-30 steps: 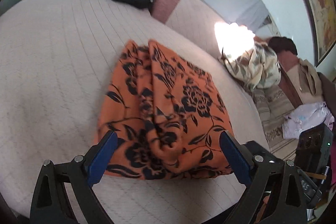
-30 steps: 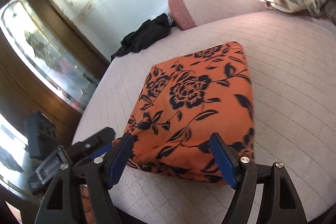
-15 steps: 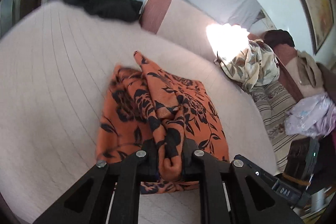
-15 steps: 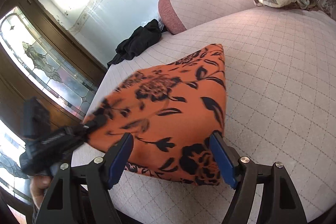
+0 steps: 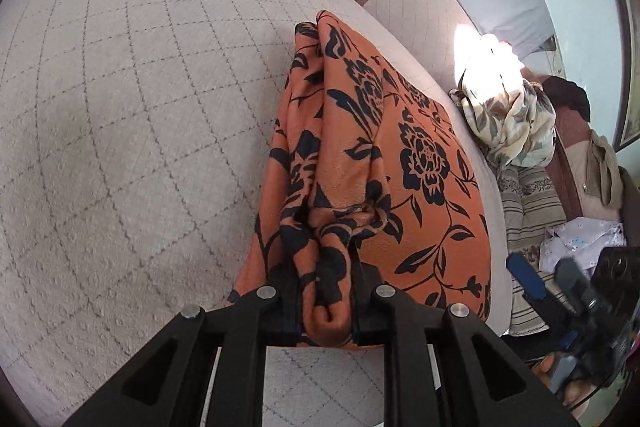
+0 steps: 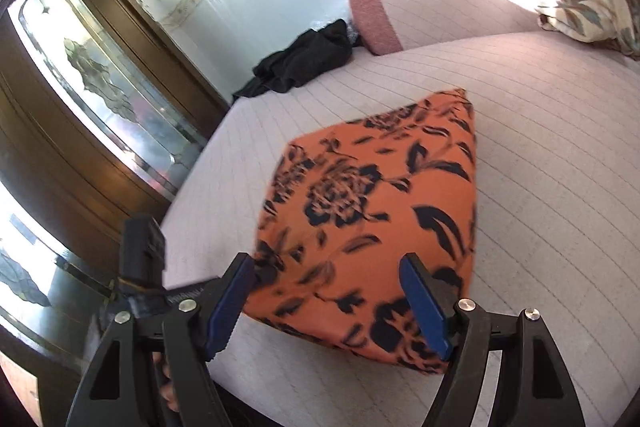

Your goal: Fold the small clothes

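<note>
An orange garment with black flowers (image 5: 400, 155) lies folded on the quilted bed (image 5: 120, 107). My left gripper (image 5: 326, 291) pinches a bunched fold at its near edge. The cloth fills the narrow gap between the jaws, which are opening slightly while the pads still press on it. From that grip the fabric rises in a ridge. In the right wrist view the same garment (image 6: 372, 203) has its left corner lifted. My right gripper (image 6: 328, 303) stands open over the near edge, its blue pads wide apart and not pressing the cloth.
A black garment (image 6: 304, 63) lies crumpled at the bed's far side beside a pink bolster (image 6: 372, 15). A cream leaf-print bundle (image 5: 508, 115) sits at the right, with more clothes beyond it. A wooden cabinet with glass doors (image 6: 80, 107) stands to the left.
My left gripper went from wide open to shut on the garment's near edge, bunching it and pulling that side up. The right gripper stayed open and barely shifted.
</note>
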### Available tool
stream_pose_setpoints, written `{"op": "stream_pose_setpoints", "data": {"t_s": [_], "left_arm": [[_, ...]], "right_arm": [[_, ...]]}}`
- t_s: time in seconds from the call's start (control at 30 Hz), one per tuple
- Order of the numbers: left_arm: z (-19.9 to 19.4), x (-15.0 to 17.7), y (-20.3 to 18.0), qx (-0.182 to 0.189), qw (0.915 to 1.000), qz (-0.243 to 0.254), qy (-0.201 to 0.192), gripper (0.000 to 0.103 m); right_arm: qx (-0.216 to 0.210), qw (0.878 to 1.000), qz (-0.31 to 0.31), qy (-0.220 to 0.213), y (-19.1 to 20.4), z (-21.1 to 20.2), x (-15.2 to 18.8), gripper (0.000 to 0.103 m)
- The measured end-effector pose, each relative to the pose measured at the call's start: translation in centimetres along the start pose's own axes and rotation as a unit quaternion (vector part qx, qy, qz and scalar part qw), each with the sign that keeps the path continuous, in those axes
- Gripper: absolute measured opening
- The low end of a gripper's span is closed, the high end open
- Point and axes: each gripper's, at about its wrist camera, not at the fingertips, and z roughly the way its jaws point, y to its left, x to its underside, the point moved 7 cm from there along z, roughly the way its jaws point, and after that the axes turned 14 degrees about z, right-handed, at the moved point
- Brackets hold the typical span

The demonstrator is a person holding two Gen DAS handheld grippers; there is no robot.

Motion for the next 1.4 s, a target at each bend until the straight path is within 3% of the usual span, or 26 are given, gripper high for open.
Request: {"op": "stream_pose_setpoints", "data": {"t_s": [0.07, 0.17, 0.3, 0.4, 0.5, 0.53, 0.6, 0.67, 0.8, 0.9, 1.0, 1.03, 1.07, 1.1, 1.13, 1.17, 1.27, 1.3, 1.4], "left_arm": [[0.0, 0.0, -0.1, -0.004, 1.0000, 0.006, 0.000, 0.019], [0.0, 0.0, -0.6, -0.017, 0.9998, 0.011, 0.006, 0.020], [-3.4, -0.8, -2.3, -0.086, 0.9950, 0.036, -0.038, 0.024], [-4.8, -1.7, -6.0, -0.080, 0.9904, 0.086, -0.072, 0.030], [-2.3, -1.6, -7.7, -0.090, 0.9866, 0.128, -0.047, 0.037], [-0.5, -1.2, -6.8, -0.113, 0.9860, 0.122, -0.018, 0.037], [1.5, -0.7, -5.6, -0.146, 0.9816, 0.124, -0.001, 0.036], [1.4, -0.5, -5.9, -0.162, 0.9764, 0.142, -0.013, 0.036], [1.7, -0.6, -6.1, -0.165, 0.9744, 0.152, -0.015, 0.036], [1.9, -0.3, -6.0, -0.158, 0.9763, 0.147, -0.021, 0.036], [1.3, -0.2, -5.7, -0.158, 0.9765, 0.145, -0.025, 0.036], [1.0, -0.1, -5.5, -0.158, 0.9768, 0.142, -0.028, 0.036], [0.8, 0.1, -5.3, -0.156, 0.9771, 0.142, -0.030, 0.036], [0.7, 0.1, -5.3, -0.155, 0.9772, 0.141, -0.031, 0.036], [0.8, 0.1, -5.2, -0.153, 0.9776, 0.141, -0.031, 0.036], [0.7, 0.2, -5.2, -0.152, 0.9779, 0.140, -0.032, 0.036], [0.8, 0.1, -5.1, -0.147, 0.9785, 0.140, -0.034, 0.036], [0.9, 0.1, -5.2, -0.148, 0.9782, 0.142, -0.035, 0.036], [0.7, 0.2, -5.3, -0.160, 0.9758, 0.144, -0.037, 0.036]], "right_arm": [[-0.031, 0.998, 0.035, 0.033, -0.9, 1.8, -0.2, 0.091], [-0.033, 0.982, 0.139, 0.126, -5.4, 6.4, 1.9, 0.091], [-0.081, 0.976, 0.165, 0.116, -5.7, 5.4, 1.4, 0.091], [-0.086, 0.976, 0.165, 0.116, -6.0, 5.7, 1.6, 0.091], [-0.086, 0.978, 0.156, 0.111, -5.8, 5.6, 1.8, 0.091], [-0.089, 0.977, 0.155, 0.113, -5.8, 5.4, 1.8, 0.091], [-0.102, 0.974, 0.162, 0.120, -5.8, 4.9, 1.8, 0.091], [-0.130, 0.968, 0.179, 0.122, -6.1, 3.2, 1.2, 0.091], [-0.126, 0.970, 0.202, 0.055, -9.2, 0.7, -3.0, 0.091], [-0.104, 0.960, 0.255, 0.043, -13.0, 2.3, -5.6, 0.091], [-0.087, 0.951, 0.287, 0.073, -15.1, 6.0, -6.8, 0.091], [-0.093, 0.949, 0.290, 0.081, -15.2, 6.8, -7.1, 0.090], [-0.099, 0.949, 0.285, 0.088, -14.9, 7.7, -7.4, 0.081], [-0.089, 0.954, 0.267, 0.102, -14.5, 8.8, -7.4, 0.069], [-0.073, 0.956, 0.260, 0.118, -14.3, 9.7, -7.1, 0.045], [-0.051, 0.963, 0.238, 0.112, -13.8, 9.7, -7.1, 0.035], [-0.008, 0.986, 0.150, 0.075, -11.9, 8.5, -7.2, 0.032], [0.012, 0.984, 0.158, 0.087, -12.9, 9.4, -6.7, 0.032], [-0.021, 0.972, 0.211, 0.096, -14.2, 9.4, -6.6, 0.047]]}}
